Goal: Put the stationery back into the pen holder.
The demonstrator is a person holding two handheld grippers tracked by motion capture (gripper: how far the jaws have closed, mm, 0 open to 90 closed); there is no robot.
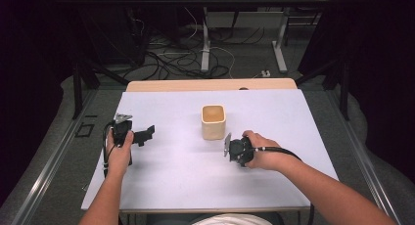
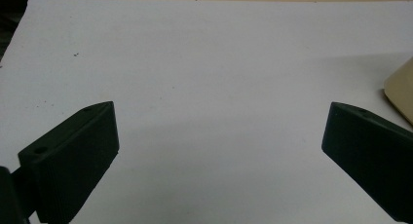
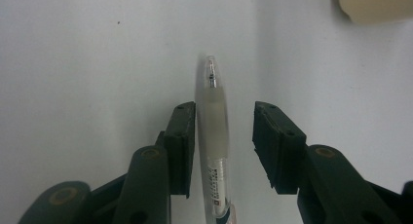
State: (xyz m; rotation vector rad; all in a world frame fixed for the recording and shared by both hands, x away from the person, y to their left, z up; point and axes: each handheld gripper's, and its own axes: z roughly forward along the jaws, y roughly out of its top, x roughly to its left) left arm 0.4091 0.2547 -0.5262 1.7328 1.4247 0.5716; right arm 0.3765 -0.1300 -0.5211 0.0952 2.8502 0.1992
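We are looking along the right gripper (image 3: 221,151) in its own view, and a pen (image 3: 212,136) is lying on the white table (image 3: 87,63) between its 2 jaws. The jaws are partly spread: the left pad is right against the pen's frosted grip, perhaps just touching it, while the right pad is standing clearly apart, so nothing is pinched yet. The pen's tip is pointing away from us, toward the far part of the table.

To do this step well, we judge that we should be centring the pen before squeezing, since a 1-sided push could roll it across the smooth top. Closing on the frosted rubbery section looks wiser than closing on the slick clear barrel, and keeping the pads low and level with the table should stop the pen from tipping out.

Near the bottom of that view, the clear barrel is carrying a small printed label with a red mark, but the writing is too small for us to read.

Farther off, in the high view, the right gripper (image 1: 238,150) is sitting just in front of a cream cup (image 1: 213,121), which is standing upright near the table's middle. The left gripper (image 1: 134,133) is resting well apart at the left, its jaws spread wide over bare table with nothing between them.
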